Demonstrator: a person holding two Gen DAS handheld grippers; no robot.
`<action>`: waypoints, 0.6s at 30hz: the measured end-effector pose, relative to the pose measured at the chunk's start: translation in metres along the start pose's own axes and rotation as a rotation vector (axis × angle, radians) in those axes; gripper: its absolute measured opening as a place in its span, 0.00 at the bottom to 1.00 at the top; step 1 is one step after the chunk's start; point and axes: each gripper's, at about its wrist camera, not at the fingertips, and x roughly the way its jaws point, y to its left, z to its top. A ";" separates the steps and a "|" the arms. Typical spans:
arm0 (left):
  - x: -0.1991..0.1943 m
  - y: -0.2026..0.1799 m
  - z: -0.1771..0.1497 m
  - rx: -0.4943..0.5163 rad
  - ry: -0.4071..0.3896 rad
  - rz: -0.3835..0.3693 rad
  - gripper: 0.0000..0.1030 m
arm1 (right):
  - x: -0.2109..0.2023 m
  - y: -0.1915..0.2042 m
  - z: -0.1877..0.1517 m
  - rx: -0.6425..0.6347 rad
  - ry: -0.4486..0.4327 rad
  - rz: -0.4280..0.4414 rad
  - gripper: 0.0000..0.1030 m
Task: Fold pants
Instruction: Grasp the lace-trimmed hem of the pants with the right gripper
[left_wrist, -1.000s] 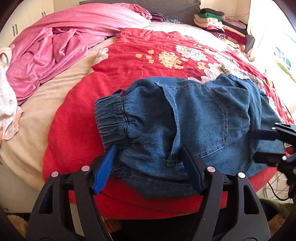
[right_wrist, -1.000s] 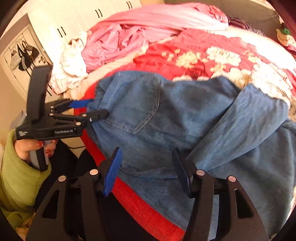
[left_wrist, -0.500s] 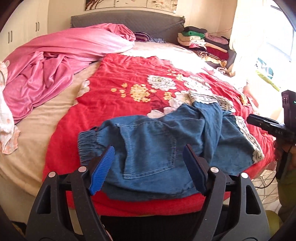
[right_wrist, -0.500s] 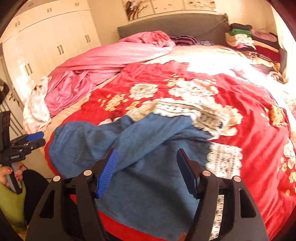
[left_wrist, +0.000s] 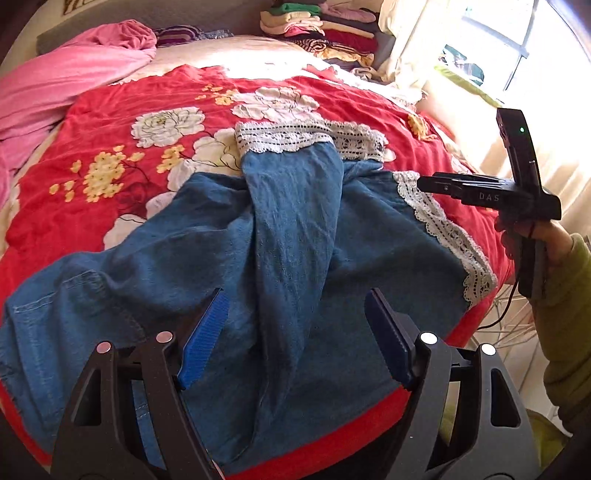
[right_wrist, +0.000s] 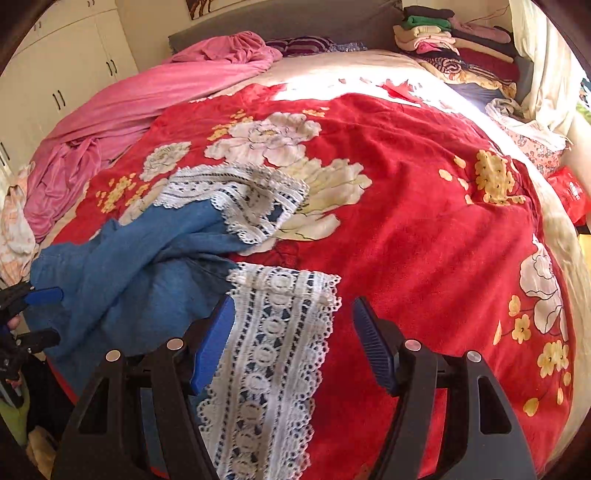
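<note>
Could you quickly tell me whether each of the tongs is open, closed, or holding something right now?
Left tongs: open, empty, above the denim pants.
Right tongs: open, empty, over the lace hem.

The pants (left_wrist: 288, 258) run past the left wrist view's left edge, waistband unseen. The bed's (right_wrist: 424, 221) near edge hides behind both claws' bodies.

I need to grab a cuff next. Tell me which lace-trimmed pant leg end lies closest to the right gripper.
The lace cuff lying flat directly between the open right gripper fingers. The other lace cuff sits farther up the red blanket, crumpled.
</note>
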 end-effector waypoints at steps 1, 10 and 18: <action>0.005 0.001 -0.002 -0.003 0.007 -0.001 0.67 | 0.007 -0.004 0.001 -0.002 0.007 0.002 0.63; 0.019 0.012 -0.012 -0.027 0.022 -0.022 0.67 | 0.009 0.009 0.013 -0.077 -0.014 0.058 0.14; 0.021 0.008 -0.014 -0.008 0.012 -0.016 0.67 | 0.044 0.000 0.021 -0.081 0.070 -0.068 0.21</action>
